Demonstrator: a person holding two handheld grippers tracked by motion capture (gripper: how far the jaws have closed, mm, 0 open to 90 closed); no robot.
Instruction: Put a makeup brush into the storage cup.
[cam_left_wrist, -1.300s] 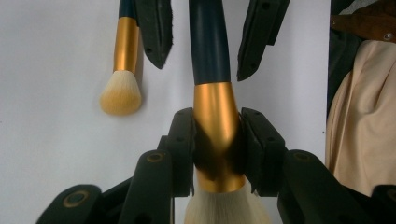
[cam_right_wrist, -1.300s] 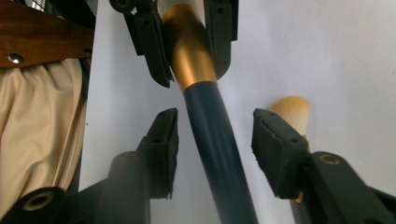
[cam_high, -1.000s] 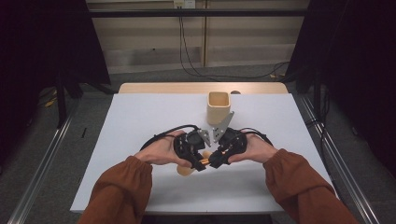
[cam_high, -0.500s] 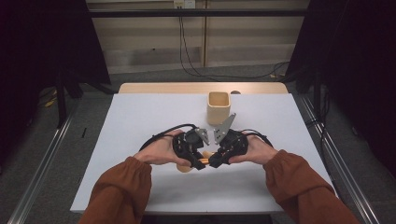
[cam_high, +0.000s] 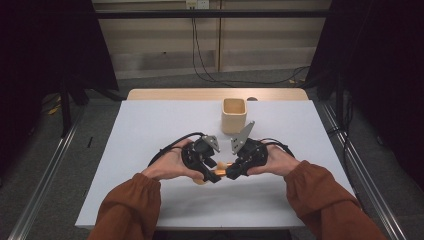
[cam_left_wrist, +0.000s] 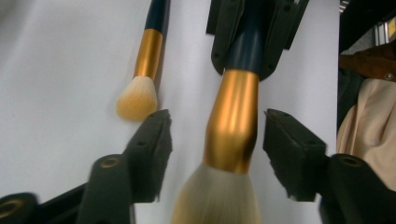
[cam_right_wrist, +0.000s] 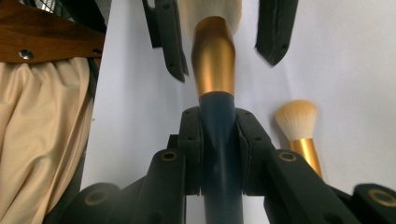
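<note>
My right claw clamps the smooth dark-blue handle of the soft-bristled brush with gold ferrule, while my left claw, just opened, stands apart around its ferrule.

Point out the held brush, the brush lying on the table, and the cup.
Held brush (cam_right_wrist: 214, 60), right gripper view, on its gold ferrule.
Lying brush (cam_left_wrist: 136, 99), left gripper view, on its bristles.
Cup (cam_high: 234, 120), high view, on its front wall.
</note>
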